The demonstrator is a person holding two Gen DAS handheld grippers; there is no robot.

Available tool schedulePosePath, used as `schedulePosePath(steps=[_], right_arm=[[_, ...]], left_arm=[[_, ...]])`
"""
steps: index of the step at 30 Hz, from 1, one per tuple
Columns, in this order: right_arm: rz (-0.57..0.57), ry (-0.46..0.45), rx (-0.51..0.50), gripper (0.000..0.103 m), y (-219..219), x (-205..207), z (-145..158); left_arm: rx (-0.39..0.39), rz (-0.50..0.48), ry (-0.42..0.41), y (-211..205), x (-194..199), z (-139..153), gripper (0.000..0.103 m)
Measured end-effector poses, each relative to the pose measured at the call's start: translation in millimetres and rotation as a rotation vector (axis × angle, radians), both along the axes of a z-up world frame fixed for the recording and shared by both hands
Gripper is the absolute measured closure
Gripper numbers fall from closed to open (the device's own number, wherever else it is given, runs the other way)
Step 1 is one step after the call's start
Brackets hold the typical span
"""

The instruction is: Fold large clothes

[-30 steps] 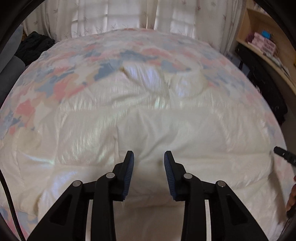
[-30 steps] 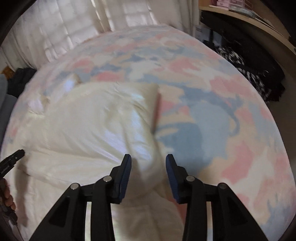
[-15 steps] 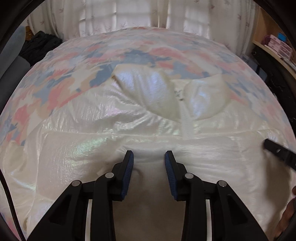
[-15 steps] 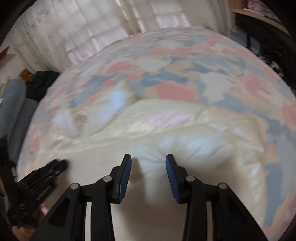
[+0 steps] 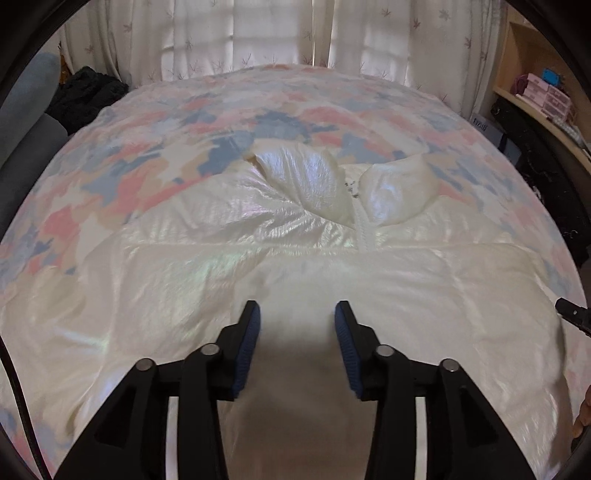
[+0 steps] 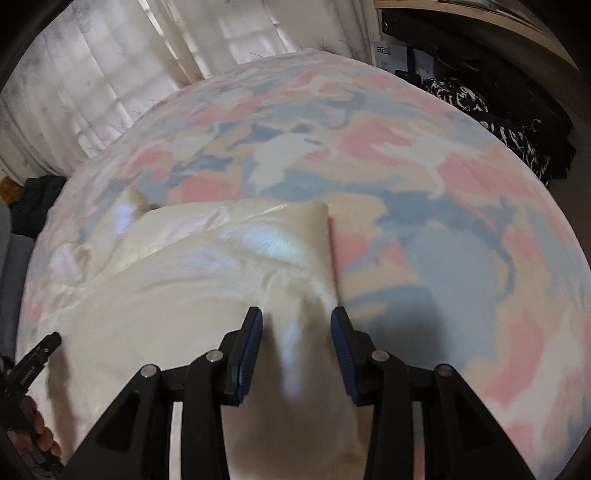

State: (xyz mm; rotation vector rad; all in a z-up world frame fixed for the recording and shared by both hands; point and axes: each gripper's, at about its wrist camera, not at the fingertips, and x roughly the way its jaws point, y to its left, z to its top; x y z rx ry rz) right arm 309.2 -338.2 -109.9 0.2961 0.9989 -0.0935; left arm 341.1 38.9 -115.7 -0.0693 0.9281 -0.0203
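A bed covered in a pink-and-blue patterned bedspread (image 5: pixel 147 177) is carrying a cream puffer jacket (image 5: pixel 221 280) lying zipped across its near edge, while the left gripper (image 5: pixel 297 334) and right gripper (image 6: pixel 296 338) are both hovering spread above its fabric.

jacket (image 5: pixel 295 266) lies on bedspread (image 5: pixel 147 147), collar at far end | left gripper (image 5: pixel 297 332) over jacket's near middle | right gripper (image 6: pixel 296 332) over jacket's right edge | curtains (image 5: pixel 280 33) behind bed | shelf (image 5: pixel 543 96) right of bed
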Motion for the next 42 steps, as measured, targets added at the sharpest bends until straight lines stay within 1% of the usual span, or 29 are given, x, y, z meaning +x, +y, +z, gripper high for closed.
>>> schedulePosePath(steps=[3, 5, 6, 7, 9, 12, 16, 19, 22, 24, 26, 29, 33, 39, 42], right_arm=[[0.029, -0.016, 0.038, 0.064, 14, -28, 17], [0.052, -0.030, 0.052, 0.064, 25, -47, 28], [0.064, -0.040, 0.056, 0.063, 31, -58, 34], [0.079, -0.050, 0.061, 0.060, 38, -69, 39], [0.098, -0.062, 0.066, 0.055, 51, -88, 48], [0.125, -0.088, 0.072, 0.053, 69, -116, 59], [0.139, -0.115, 0.040, 0.049, 90, -152, 69], [0.140, -0.124, 0.024, 0.049, 99, -174, 69], [0.137, -0.101, 0.027, 0.049, 110, -198, 60], [0.139, -0.086, 0.037, 0.048, 117, -211, 52], [0.146, -0.074, 0.053, 0.048, 124, -224, 45], [0.149, -0.053, 0.064, 0.048, 135, -240, 35], [0.173, -0.041, 0.072, 0.048, 150, -255, 32], [0.218, -0.076, 0.050, 0.048, 181, -264, 41], [0.256, -0.101, -0.004, 0.048, 204, -263, 46]], left_arm=[[0.009, -0.013, -0.035, 1, -29, 21, 0.056], [0.022, -0.017, -0.061, 1, -56, 38, 0.050], [0.026, -0.019, -0.071, 2, -67, 44, 0.044], [0.027, -0.023, -0.082, 2, -77, 50, 0.041], [0.032, -0.025, -0.103, 4, -102, 64, 0.040], [0.024, -0.024, -0.130, 9, -136, 80, 0.039], [0.020, -0.015, -0.150, 12, -176, 91, 0.032], [0.037, -0.009, -0.185, 13, -208, 92, 0.031], [0.032, -0.002, -0.203, 15, -237, 88, 0.030], [0.014, 0.000, -0.202, 20, -253, 84, 0.028], [0.002, 0.010, -0.180, 24, -265, 78, 0.027], [-0.023, 0.012, -0.134, 33, -278, 69, 0.027], [-0.013, 0.023, -0.149, 44, -294, 68, 0.027], [-0.042, 0.049, -0.165, 76, -307, 74, 0.027], [-0.055, 0.072, -0.170, 98, -307, 76, 0.027]])
